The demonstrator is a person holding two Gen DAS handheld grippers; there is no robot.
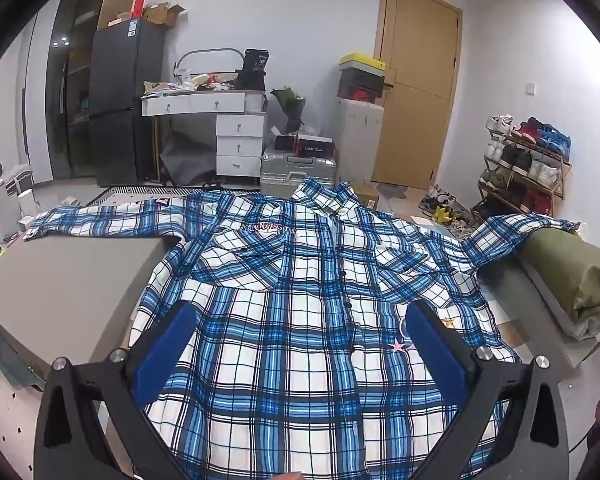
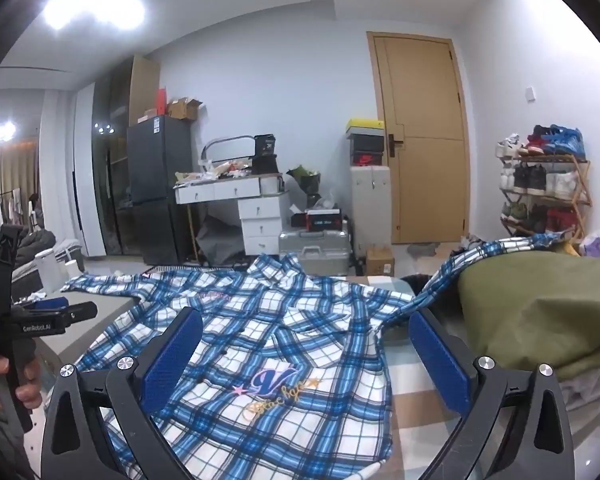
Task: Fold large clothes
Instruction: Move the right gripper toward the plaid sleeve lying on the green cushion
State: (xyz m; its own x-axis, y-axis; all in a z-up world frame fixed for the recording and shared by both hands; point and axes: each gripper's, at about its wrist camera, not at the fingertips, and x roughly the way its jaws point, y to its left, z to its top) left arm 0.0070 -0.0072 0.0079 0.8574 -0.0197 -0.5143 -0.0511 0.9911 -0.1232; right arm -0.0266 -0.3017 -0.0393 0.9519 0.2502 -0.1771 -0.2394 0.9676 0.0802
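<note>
Left wrist view gives me my left gripper (image 1: 300, 344) tilted down over the lower front of the plaid shirt (image 1: 300, 280), its jaws spread wide and released, with nothing pinched between the blue pads (image 1: 168, 348). I can see the shirt lying face up and spread flat on the tabletop (image 1: 68, 276), buttoned, collar at the far end. One sleeve stretches out along the far edge on the left of the picture; the other runs up onto a green bundle of cloth (image 1: 568, 268) at the right. A grey board covers the left part of the tabletop, just beside the shirt's side.

From the right wrist view, my right gripper (image 2: 306, 356) hangs near level above the shirt's hem corner, where an embroidered V logo (image 2: 274, 382) with stars and gold script sits between the fingers. Its jaws are likewise fully released, and I see no cloth touching either pad. At the left edge of this view, a hand (image 2: 4, 376) grips the black handle of the left gripper.

Beyond the shirt, I make out a wooden door (image 2: 420, 140), a white drawer unit (image 2: 260, 216), a dark fridge (image 2: 158, 188), and a shoe rack (image 2: 548, 188).
</note>
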